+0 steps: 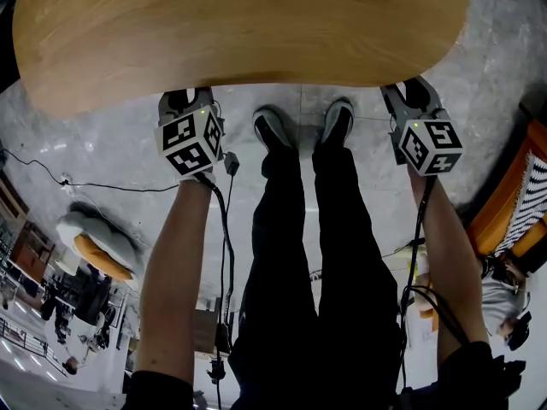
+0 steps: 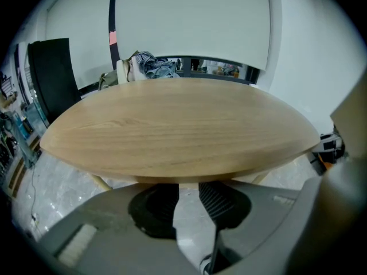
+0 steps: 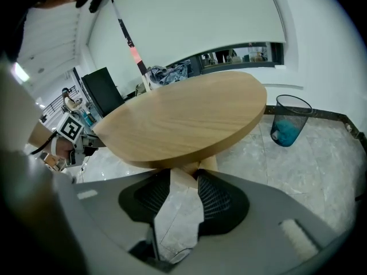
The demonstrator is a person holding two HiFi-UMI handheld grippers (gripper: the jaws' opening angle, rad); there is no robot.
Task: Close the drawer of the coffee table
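An oval light-wood coffee table (image 1: 239, 24) fills the top of the head view. No drawer shows in any view. My left gripper (image 1: 188, 99) and right gripper (image 1: 408, 92) are held at the table's near edge, one on each side of the person's feet, with their tips tucked under the rim. In the left gripper view the table top (image 2: 178, 130) lies just ahead of the left gripper (image 2: 188, 189), which is open with only floor between its pads. The right gripper (image 3: 183, 179) is open too, its tips close to a pale wooden part (image 3: 203, 164) under the table top (image 3: 183, 125).
The person's shoes (image 1: 303, 126) stand on grey marble floor just below the table edge. A blue waste bin (image 3: 289, 128) sits on the floor to the table's right. A cable (image 1: 85, 184) trails at the left; orange wooden furniture (image 1: 513, 195) stands at the right. Clothes (image 2: 152, 66) lie heaped beyond the table.
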